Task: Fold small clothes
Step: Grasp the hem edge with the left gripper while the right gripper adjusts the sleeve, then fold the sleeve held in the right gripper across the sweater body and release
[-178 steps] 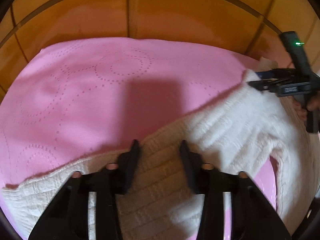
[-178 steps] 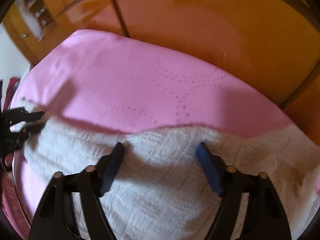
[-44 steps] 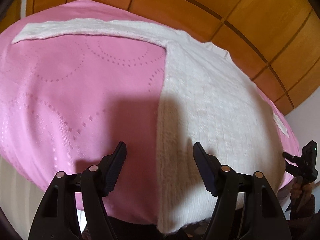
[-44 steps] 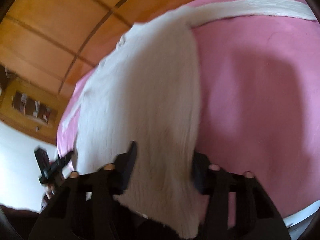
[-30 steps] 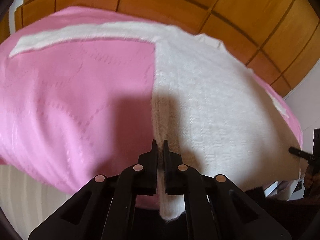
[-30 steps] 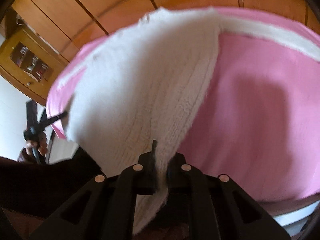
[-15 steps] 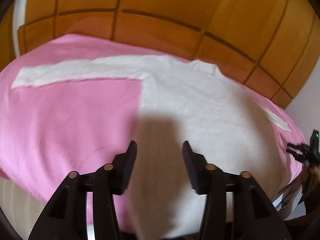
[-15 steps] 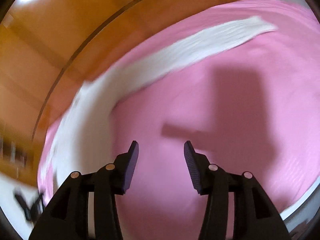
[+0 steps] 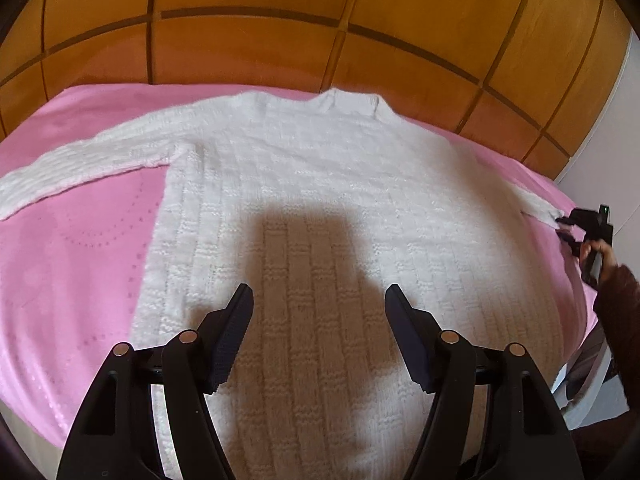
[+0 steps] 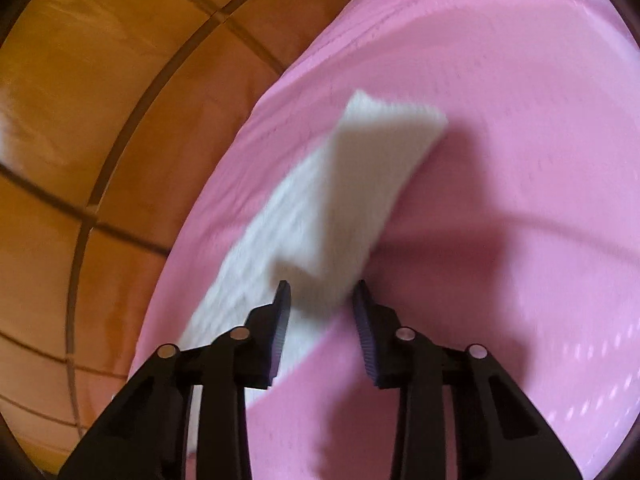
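Note:
A white knitted sweater [image 9: 320,168] lies flat on the pink bedspread [image 9: 72,260], neck toward the headboard, its left sleeve [image 9: 80,168] stretched out sideways. My left gripper [image 9: 318,300] hovers over the lower middle of the body, its jaws opening and nothing between them. My right gripper [image 10: 322,288] is down at the end of the right sleeve [image 10: 360,184]. Its jaws are closing with the sleeve cloth running through the gap, and the pads do not clearly press on it. In the left wrist view the right gripper [image 9: 568,226] shows at the sleeve tip, held by a hand [image 9: 600,248].
A wooden panelled headboard [image 9: 240,48] runs along the far side of the bed and also fills the left of the right wrist view [image 10: 100,120]. Bare pink bedspread [image 10: 520,160] spreads beyond the sleeve. The bed's edge drops away at lower left [image 9: 24,412].
Both grippers were shut on the sweater's hem corners, then let go. The left one moved over the body. The right one swung across to the right sleeve end and its jaws narrowed.

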A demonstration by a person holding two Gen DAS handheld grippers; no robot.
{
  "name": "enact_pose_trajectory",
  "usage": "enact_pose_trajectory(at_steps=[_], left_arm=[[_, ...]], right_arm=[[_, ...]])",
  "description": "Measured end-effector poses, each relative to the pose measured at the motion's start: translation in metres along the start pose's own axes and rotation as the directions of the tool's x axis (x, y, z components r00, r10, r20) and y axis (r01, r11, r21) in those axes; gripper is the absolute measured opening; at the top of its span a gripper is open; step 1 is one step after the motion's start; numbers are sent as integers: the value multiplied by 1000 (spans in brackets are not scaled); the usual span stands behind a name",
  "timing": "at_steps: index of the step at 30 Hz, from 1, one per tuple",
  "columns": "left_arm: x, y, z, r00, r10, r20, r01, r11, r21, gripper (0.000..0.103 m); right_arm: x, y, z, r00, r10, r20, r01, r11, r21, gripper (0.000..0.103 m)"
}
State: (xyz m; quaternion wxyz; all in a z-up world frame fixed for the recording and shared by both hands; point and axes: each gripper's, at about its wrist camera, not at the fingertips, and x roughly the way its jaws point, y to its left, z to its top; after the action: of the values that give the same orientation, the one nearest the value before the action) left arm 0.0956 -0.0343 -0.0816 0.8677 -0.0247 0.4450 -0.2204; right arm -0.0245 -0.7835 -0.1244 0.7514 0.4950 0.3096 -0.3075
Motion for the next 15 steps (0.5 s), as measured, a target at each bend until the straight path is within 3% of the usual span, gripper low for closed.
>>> enact_pose_trajectory(at_steps=[1,3,5,8,12,15], left_arm=[[2,1,-1,1000,0,-5,-1,1000,-8,67],[5,4,-4,1000,4,-10,-4,1000,-27,69],[7,7,-5,1000,20,-14,-20,999,-46,77],[12,12,-2,1000,8,-23,-10,997,-72,79],[17,15,2,999,-16,-39,13,995,-95,89],[16,13,10,1000,-14,-22,12,996,-88,90]], right_arm=[[3,4,5,1000,-18,-2,18,1000,-13,6],[1,13,13,1000,-19,3,19,998,-58,6],[-10,40,10,999,37,13,-34,989,-146,6],[-20,80,-7,995,102,-1,-98,956,-278,6],[-23,155,-59,981,179,-76,-194,859,-475,6],[-24,209,-111,964,217,-154,-266,764,-588,6]])
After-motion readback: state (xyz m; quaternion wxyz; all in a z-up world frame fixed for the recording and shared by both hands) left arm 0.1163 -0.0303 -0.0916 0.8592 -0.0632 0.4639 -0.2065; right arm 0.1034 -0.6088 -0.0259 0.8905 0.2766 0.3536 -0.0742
